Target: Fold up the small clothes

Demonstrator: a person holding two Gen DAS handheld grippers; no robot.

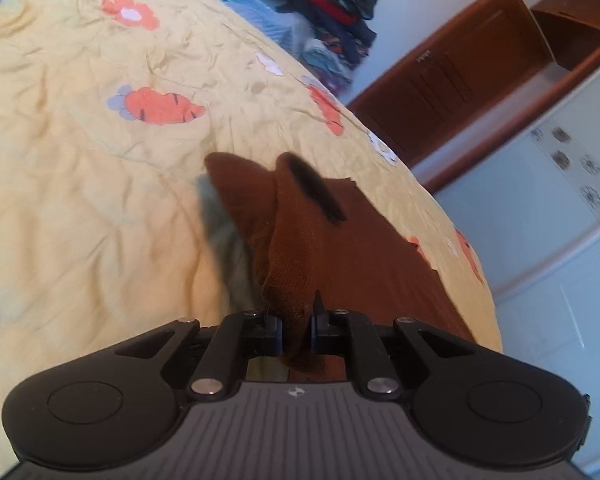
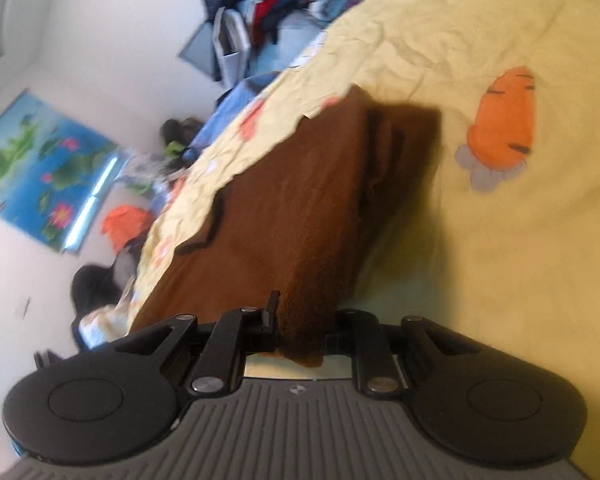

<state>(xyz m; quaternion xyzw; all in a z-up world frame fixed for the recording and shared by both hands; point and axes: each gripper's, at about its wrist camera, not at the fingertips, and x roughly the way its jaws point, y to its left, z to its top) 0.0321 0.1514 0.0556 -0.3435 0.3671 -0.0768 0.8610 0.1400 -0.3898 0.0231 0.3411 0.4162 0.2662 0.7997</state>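
Note:
A small brown knitted garment (image 1: 300, 240) with a dark trim lies on the yellow carrot-print bedspread (image 1: 80, 160). In the left wrist view my left gripper (image 1: 296, 332) is shut on a bunched edge of it, and the cloth rises in two peaks ahead of the fingers. The right wrist view shows the same brown garment (image 2: 300, 200) spread flat toward the bed's edge, with a fold at its far end. My right gripper (image 2: 300, 332) is shut on its near edge, and cloth hangs down between the pads.
A heap of mixed clothes (image 1: 328, 8) sits at the far end of the bed. A brown wooden door (image 1: 452, 80) and a white cabinet (image 1: 560, 200) stand beyond the bed's right edge. On the floor lie an orange cloth (image 2: 126, 224), dark shoes (image 2: 180, 128) and a blue flower mat (image 2: 40, 172).

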